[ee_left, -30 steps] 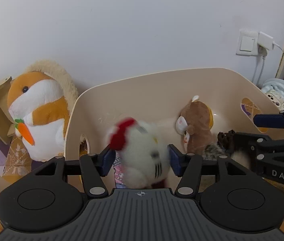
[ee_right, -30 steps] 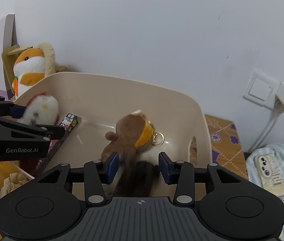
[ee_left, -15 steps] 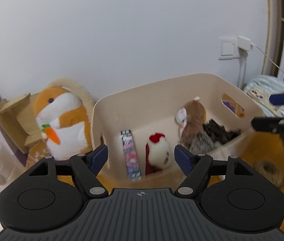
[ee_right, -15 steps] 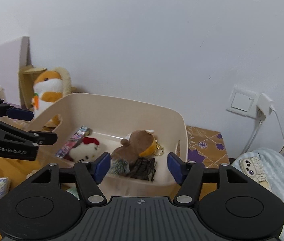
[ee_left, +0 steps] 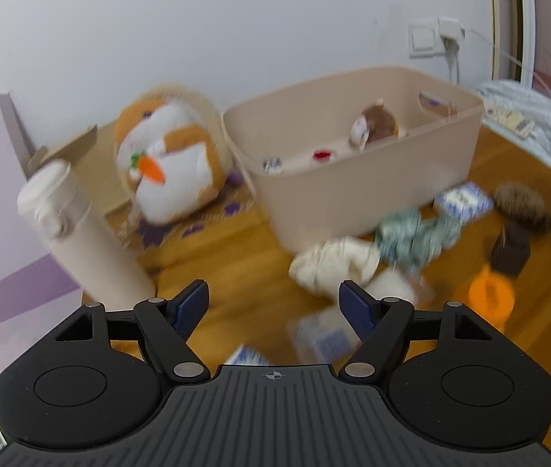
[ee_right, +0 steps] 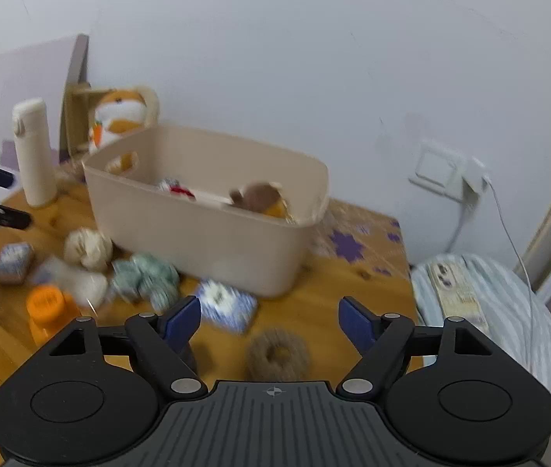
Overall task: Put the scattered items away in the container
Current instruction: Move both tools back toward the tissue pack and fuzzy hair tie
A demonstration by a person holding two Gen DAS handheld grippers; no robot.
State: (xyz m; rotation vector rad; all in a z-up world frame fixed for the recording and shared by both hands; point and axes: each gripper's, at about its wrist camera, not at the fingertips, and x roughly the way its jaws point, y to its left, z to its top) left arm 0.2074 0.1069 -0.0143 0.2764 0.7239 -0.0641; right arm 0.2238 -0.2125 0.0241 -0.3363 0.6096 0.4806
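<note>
Against the white wall sits the beige tub, our landmark, on the wooden tabletop. Inside the tub a brown plush lies toward the end nearest the wall socket, and a small red-and-white toy peeks over the rim beside it; both views are blurred, so finer detail is lost. Just in front of the tub the loose things are spread out: a cream bundle, a green knitted bundle right next to it, a blue-and-white packet close against the tub's front wall, a brown furry ring further out from the tub, an orange-capped bottle and another blue-and-white packet out beyond the cream bundle. Off the tub's far end from the socket stand a cream flask, upright, and a big orange-and-white hamster toy with a carrot, leaning by the wall. Now the tools: the right gripper hangs in front of the tub with its blue-tipped fingers spread wide and nothing between them, the furry ring showing below the gap. The left gripper hovers out from the tub too, fingers equally wide apart and carrying nothing; in its view the cream bundle and green bundle lie between it and the tub.
</note>
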